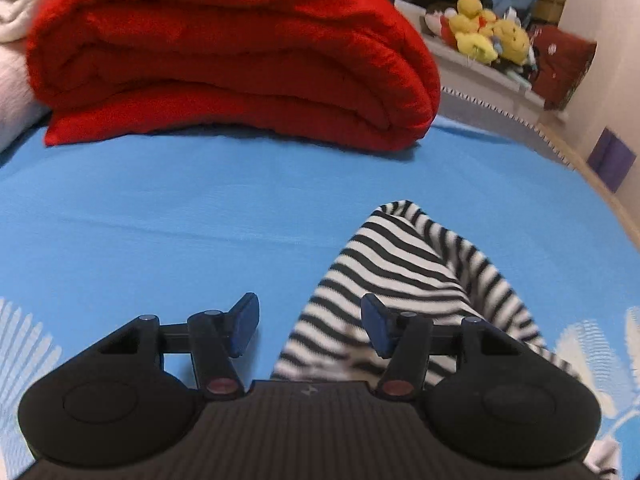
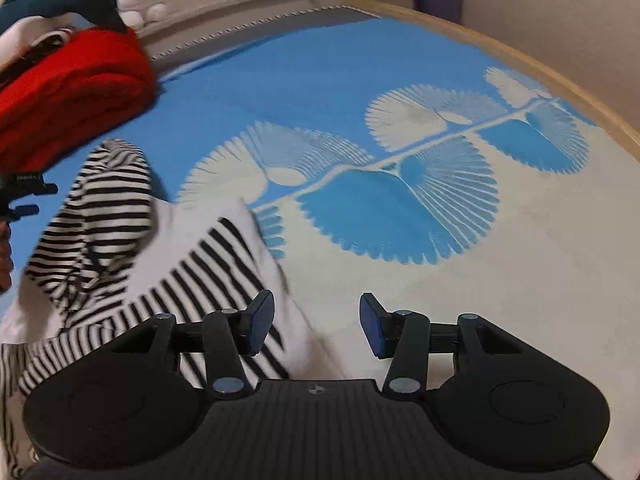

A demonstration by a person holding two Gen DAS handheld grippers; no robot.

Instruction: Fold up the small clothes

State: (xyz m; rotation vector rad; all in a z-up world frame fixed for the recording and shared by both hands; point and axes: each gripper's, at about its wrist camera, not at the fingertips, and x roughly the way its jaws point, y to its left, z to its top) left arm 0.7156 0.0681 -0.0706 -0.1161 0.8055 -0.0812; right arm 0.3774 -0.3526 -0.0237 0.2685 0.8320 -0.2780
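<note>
A small black-and-white striped garment lies rumpled on a blue bed cover. In the left wrist view it rises in a peak just ahead and right of my left gripper, which is open and empty above the cover. In the right wrist view the striped garment lies crumpled to the left, with a white flap reaching under my right gripper. The right gripper is open and empty, its left finger over the cloth. The left gripper's tip shows at the far left edge.
A folded red blanket lies at the back of the bed, also in the right wrist view. White and pink cloth lies beside it. Plush toys sit on a ledge. The bed's wooden edge runs along the right.
</note>
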